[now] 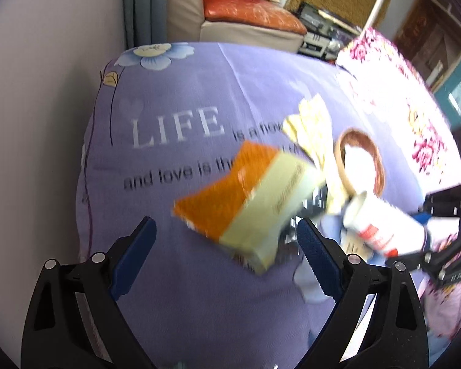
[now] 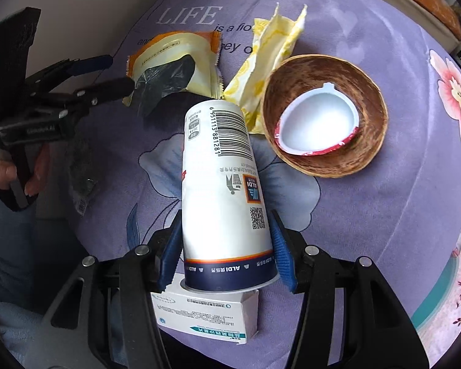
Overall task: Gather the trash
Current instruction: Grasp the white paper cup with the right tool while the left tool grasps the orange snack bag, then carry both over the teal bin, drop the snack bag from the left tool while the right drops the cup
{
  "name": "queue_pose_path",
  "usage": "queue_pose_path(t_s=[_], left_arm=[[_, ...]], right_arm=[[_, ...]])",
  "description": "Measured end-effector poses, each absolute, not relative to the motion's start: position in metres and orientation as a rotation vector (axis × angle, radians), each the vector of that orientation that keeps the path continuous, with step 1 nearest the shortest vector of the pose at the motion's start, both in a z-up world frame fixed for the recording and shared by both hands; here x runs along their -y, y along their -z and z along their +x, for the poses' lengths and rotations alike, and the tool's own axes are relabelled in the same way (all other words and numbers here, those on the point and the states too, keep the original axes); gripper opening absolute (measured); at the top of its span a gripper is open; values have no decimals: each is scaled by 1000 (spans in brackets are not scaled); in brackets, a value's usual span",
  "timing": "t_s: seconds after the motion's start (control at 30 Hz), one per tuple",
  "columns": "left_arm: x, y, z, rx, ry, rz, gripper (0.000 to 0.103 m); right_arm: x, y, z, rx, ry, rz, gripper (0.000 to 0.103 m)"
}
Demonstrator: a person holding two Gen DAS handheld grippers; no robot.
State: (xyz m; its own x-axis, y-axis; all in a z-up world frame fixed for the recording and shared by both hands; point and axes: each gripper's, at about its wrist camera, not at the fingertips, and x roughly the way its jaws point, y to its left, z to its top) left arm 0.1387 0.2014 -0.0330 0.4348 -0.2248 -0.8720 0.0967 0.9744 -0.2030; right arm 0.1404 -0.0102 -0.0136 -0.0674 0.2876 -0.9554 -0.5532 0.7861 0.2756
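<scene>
Trash lies scattered over the purple bedsheet [image 2: 368, 215], and the piece that matters now is the white paper cup [image 2: 227, 190] your right gripper [image 2: 227, 255] is pinching. In the right wrist view the cup fills the centre of the frame, its long axis running straight away from the gripper along the fingers, wide rim at the bottom, narrow base with the barcode pointing up the frame. The blue pads [image 2: 281, 255] press on its sides near the rim.

Just up and to the right of the cup's far end sits the brown bowl [image 2: 365, 98], with a white peeled lid [image 2: 318, 126] lying inside it. So the bowl lies forward and slightly right of what you hold, near but apart. Whether the bowl is the collecting place I can only guess.

Below the cup, at the bottom centre of that frame, a small white medicine box [image 2: 212, 313] lies flat on the sheet.

Your left gripper [image 1: 227, 258] is spread wide and holds nothing in its own view. The orange and yellow wrapper [image 1: 246, 206] lies just ahead of it, a little right of centre, blurred, its long side slanting from lower left to upper right. In the right wrist view that gripper reaches in from the left edge toward the same wrapper. The left is the nearer one for it, and for the crumpled yellow packet [image 2: 270, 58] beyond, between wrapper and bowl
</scene>
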Motion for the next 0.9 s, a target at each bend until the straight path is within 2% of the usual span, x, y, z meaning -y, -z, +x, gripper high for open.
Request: queue_pose_path(t_s=[0.2, 0.4, 0.43, 0.5, 0.57, 0.63, 0.7, 0.77, 0.9], left_arm=[[-201, 57, 168, -1151, 225, -173, 93], [-173, 71, 169, -1164, 244, -69, 92], [-171, 72, 170, -1159, 249, -68, 89], [-169, 70, 169, -1150, 242, -70, 65], [-170, 69, 168, -1150, 218, -79, 51], [-170, 67, 164, -1144, 191, -81, 44], [-167, 65, 157, -1145, 151, -69, 28], [-171, 61, 150, -1143, 118, -79, 21], [-171, 41, 129, -1104, 79, -66, 20]], right_arm=[[17, 14, 150, -1485, -693, -203, 51], [36, 19, 147, -1478, -677, -174, 51], [39, 19, 148, -1476, -675, -171, 51], [42, 20, 147, -1472, -672, -160, 51], [48, 18, 147, -1467, -669, -157, 51], [51, 16, 146, -1456, -664, -146, 51], [55, 14, 145, -1446, -664, -138, 51], [61, 13, 144, -1433, -661, -124, 51], [75, 9, 142, -1415, -650, -101, 51]])
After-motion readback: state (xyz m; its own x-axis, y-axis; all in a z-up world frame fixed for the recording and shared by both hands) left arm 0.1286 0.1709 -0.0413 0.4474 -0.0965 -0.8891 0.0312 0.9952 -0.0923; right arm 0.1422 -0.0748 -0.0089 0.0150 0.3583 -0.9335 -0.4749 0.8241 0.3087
